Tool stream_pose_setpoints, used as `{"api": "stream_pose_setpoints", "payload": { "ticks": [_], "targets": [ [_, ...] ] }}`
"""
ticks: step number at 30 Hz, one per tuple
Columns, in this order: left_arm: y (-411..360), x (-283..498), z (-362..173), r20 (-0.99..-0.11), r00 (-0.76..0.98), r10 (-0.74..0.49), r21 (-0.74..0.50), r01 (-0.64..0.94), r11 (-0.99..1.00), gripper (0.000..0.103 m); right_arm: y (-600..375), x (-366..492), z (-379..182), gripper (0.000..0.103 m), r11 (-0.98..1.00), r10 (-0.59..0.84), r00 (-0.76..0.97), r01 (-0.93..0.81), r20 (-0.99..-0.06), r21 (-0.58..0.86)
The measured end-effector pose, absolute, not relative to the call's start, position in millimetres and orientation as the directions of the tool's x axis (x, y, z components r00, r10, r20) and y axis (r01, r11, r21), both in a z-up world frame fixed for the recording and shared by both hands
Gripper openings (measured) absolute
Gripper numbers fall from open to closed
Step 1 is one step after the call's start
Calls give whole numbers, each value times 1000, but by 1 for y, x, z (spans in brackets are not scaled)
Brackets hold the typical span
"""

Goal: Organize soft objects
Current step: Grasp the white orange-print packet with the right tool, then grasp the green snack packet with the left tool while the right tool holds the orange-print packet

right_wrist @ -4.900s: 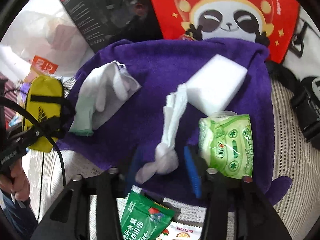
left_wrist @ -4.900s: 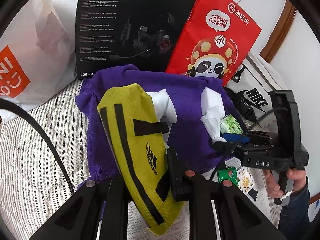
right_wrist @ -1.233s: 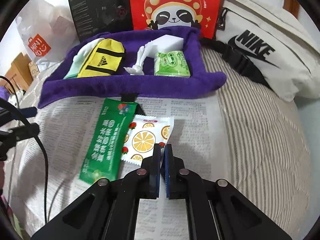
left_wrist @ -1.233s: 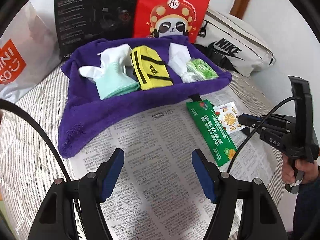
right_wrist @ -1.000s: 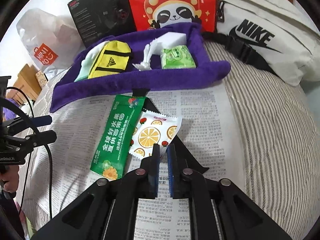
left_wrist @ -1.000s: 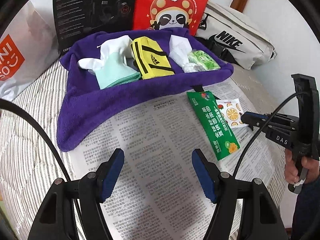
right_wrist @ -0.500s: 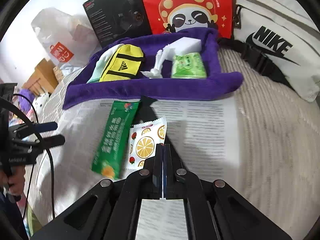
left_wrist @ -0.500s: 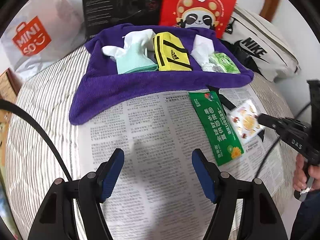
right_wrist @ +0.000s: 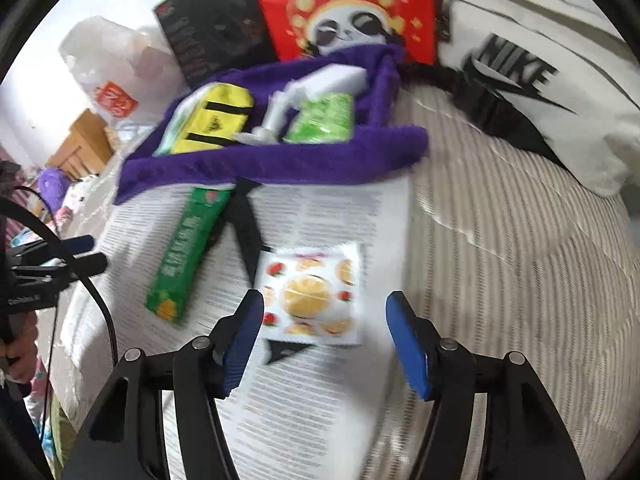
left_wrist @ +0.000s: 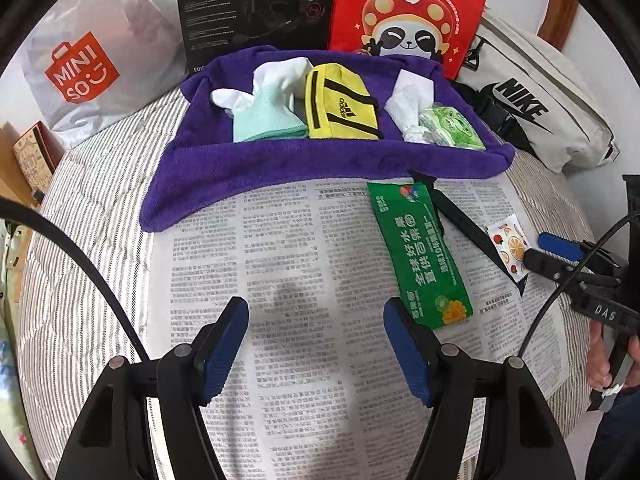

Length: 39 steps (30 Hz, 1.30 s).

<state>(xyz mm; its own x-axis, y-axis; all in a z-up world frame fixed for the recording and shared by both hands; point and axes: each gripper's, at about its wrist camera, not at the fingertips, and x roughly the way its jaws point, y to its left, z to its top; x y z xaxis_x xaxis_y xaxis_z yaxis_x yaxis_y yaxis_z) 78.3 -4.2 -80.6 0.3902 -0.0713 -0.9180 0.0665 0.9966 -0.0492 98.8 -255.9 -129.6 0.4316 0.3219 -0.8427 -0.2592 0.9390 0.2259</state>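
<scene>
- The orange-print sachet (right_wrist: pixel 312 294), pinched by the right gripper (right_wrist: pixel 324 340) half a second ago, now lies flat on the newspaper (left_wrist: pixel 288 280), right of the green packet (left_wrist: pixel 420 256).
- Right jaws are opening wide, with only the sachet's near edge between them, untouched.
- The left gripper (left_wrist: pixel 316 344) stays wide and empty over the newspaper.

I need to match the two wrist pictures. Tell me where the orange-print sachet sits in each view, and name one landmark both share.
Left wrist: the sachet lies far right on the newspaper, just off the right gripper.
Right wrist: the sachet is low centre, just ahead of the opening jaws, nothing pressed between them.
Shared landmark: the green packet, left of the sachet in both.
</scene>
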Motion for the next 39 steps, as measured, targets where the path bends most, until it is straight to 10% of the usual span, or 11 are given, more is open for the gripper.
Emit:
{"api": "stream_pose_setpoints", "payload": {
  "ticks": [6, 14, 39],
  "targets": [
    [-7, 74, -82, -922, 379, -79, -53, 79, 995, 68, -219, 102, -139, 69, 938, 276, 421, -312, -864, 147],
    [-7, 72, -82, -926, 364, -98, -52, 135, 989, 68, -221, 98, -137, 19, 943, 274, 453, -298, -848, 146],
    [-72, 125, -111, -913, 338, -229, -164, 209, 964, 73, -267, 87, -95, 3, 966, 242, 480, -200, -844, 163]
  ]
}}
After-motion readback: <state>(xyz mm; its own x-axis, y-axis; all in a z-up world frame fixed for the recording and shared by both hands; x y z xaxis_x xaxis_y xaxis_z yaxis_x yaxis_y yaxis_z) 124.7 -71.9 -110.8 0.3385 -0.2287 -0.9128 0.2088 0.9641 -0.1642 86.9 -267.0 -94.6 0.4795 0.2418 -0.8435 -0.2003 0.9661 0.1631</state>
